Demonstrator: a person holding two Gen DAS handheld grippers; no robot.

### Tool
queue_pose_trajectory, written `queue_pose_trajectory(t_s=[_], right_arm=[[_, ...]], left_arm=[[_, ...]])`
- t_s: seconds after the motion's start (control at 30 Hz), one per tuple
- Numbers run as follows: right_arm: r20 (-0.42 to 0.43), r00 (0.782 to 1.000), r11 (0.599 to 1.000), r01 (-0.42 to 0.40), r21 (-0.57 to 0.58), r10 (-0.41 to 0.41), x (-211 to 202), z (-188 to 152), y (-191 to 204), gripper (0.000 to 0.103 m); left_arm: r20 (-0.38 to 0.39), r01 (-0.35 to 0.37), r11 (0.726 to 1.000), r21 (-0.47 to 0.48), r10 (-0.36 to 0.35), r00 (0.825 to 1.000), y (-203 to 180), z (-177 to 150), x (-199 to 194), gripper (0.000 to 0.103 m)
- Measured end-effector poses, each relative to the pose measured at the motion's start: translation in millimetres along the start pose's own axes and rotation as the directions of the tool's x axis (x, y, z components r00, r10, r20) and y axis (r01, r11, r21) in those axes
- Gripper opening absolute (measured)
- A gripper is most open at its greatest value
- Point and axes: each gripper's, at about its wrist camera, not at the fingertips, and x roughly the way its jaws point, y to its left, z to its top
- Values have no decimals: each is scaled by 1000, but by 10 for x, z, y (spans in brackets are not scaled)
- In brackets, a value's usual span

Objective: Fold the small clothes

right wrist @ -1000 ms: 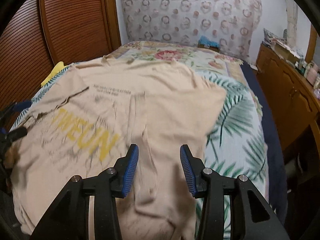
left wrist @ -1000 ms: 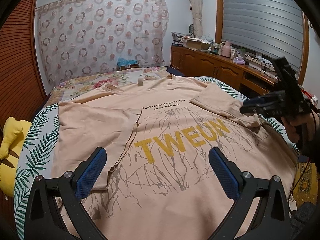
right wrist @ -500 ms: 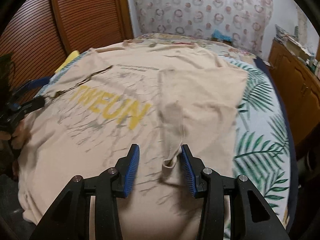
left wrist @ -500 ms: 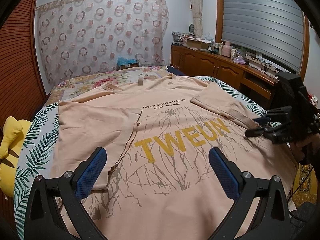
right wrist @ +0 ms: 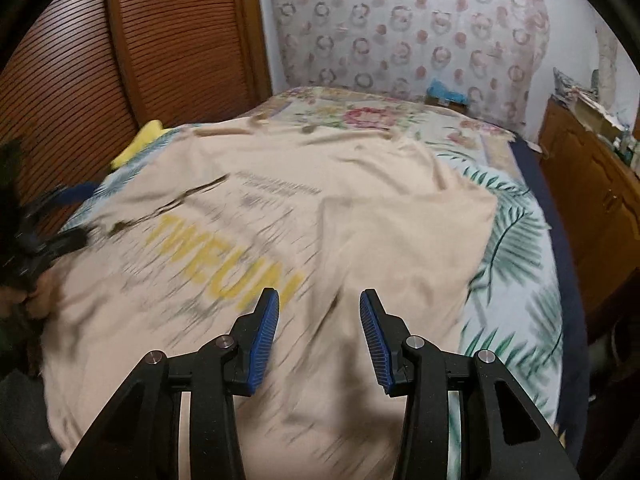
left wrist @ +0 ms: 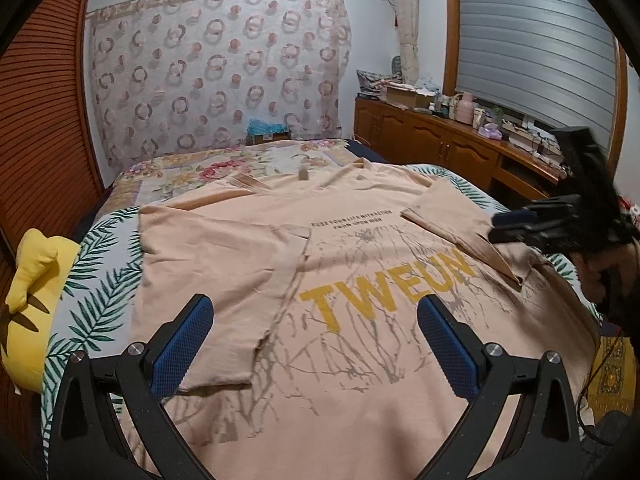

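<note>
We see the right gripper has lifted off the folded-in right sleeve, jaws apart and empty, so both sleeves now lie tucked and the body fold comes next, we judge. The left gripper hovers spread wide, holding nothing. The T-shirt lies flat on the bed, collar toward the headboard, hem toward us, long axis running away.

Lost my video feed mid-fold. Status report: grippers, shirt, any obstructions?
Left gripper open, empty, over shirt. Right gripper open, empty, above folded sleeve. Peach T-shirt flat on bed, both sleeves folded in. Nothing lying on it.
</note>
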Motion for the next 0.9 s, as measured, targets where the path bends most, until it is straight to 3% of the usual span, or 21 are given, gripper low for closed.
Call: queue_pose_trajectory(t_s=[0.23,0.37,0.4,0.57,0.67,0.77,0.9], right_arm=[[-60,998,999,23,22,-21,606,314,-113,45],[-74,997,1000,27,-9,-28,821,471,-32,29],[-75,997,1000,8,-23,-10,852,494,23,23],[-89,990,992,-117,-52,112,962,603,277,23],[-54,986,986,-162,-38,160,900,645,310,23],[-19,991,990,-136,-27,135,816,670,222,25],[1,999,999,-42,-16,42,752,632,44,27]], left_arm=[[5,-43,998,-35,43,999,242,21,-45,103],[2,-62,996,-61,62,998,395,23,-49,103],[1,-66,996,-63,66,998,421,22,-47,103],[-9,-88,994,-71,88,996,563,34,-26,103],[-19,-99,992,-74,98,995,643,60,6,103],[-28,-93,993,-75,91,995,724,92,50,103],[-40,-93,992,-83,90,995,833,122,101,103]])
